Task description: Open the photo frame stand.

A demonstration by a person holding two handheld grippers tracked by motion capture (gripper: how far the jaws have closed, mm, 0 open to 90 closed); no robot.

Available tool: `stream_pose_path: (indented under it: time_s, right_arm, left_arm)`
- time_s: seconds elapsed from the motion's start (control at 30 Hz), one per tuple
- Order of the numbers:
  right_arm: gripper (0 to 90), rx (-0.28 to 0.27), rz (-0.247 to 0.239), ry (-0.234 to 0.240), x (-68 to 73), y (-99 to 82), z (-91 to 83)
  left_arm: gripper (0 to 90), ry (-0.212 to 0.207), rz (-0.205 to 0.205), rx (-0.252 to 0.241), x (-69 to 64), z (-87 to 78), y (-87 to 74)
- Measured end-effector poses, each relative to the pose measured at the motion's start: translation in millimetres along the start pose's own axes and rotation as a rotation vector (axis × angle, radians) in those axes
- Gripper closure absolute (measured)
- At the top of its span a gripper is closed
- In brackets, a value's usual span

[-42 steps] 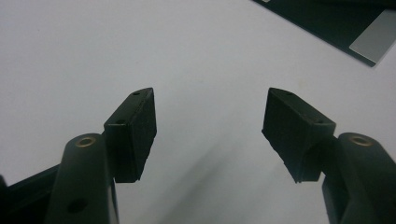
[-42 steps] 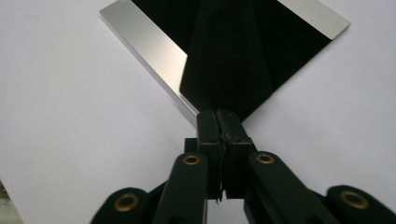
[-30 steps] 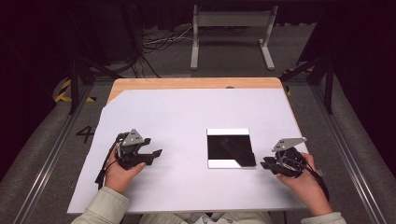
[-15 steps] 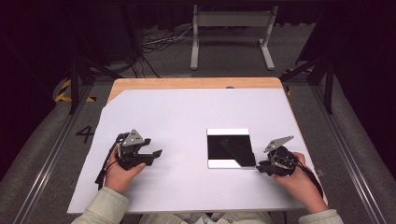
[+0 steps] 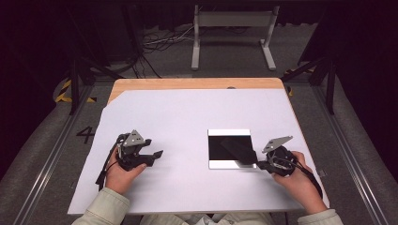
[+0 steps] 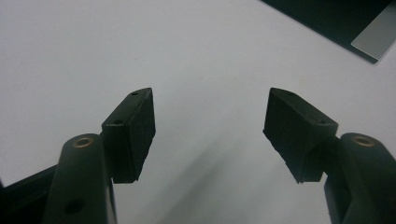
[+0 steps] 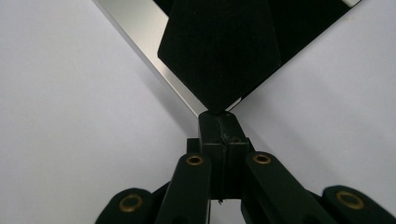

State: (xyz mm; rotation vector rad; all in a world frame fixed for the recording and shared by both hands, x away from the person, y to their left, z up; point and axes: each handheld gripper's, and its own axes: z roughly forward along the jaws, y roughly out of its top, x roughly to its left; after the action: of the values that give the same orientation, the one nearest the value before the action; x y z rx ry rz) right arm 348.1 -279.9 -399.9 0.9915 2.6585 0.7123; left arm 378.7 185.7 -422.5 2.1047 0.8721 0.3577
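A black sheet (image 5: 237, 149) lies on a white tray (image 5: 229, 164) right of the table's middle, and its near right corner is lifted: the sheet slants up from the tray toward the right gripper (image 5: 261, 163). In the right gripper view the sheet (image 7: 219, 51) comes to a point exactly where the jaws meet, so the right gripper (image 7: 218, 122) is pressed together on that corner, having just been closing with the corner between its pads. The sheet looks thin and limp, a film or a piece of cloth; I cannot tell which.

What the coming move turns on, as I judge it, is direction. The sheet stretches away from the right claw toward the tray's far left corner, so its lifted diagonal runs in line with the jaws. A pull back toward the person and up would peel it off along that line; a sideways pull might twist the corner out of the pinch.

The left gripper (image 5: 157, 153) rests on the white table cover (image 5: 187, 112), well apart from the tray, jaws spread with nothing between them. In the left gripper view its pads (image 6: 133, 133) frame bare cover, and a corner of the tray (image 6: 376, 39) sits far off at the upper right. The right hand (image 5: 300, 180) is plainly the nearer; the left hand (image 5: 122, 171) would have to cross toward the tray to help hold it down.
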Motion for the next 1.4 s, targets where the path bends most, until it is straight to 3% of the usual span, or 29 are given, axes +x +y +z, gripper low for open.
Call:
stream_pose_path:
  time_s: [0.2,0.6,1.03,1.4]
  right_arm:
    - [90.0,-0.070,0.018,0.013,-1.6,8.5,-13.2]
    - [90.0,-0.150,0.057,0.032,-3.6,24.5,-21.6]
    - [90.0,-0.188,0.086,0.048,-3.6,33.9,-22.2]
    - [86.0,-0.180,0.082,0.057,-1.0,33.4,-20.6]
  left_arm:
    - [34.1,-0.001,0.006,0.005,-0.5,0.4,0.3]
    - [34.1,-0.001,0.002,0.002,-0.5,0.1,0.0]
    - [34.0,-0.003,0.011,0.008,-0.8,1.5,0.0]
    - [34.0,-0.007,0.007,0.008,-0.8,1.2,0.0]
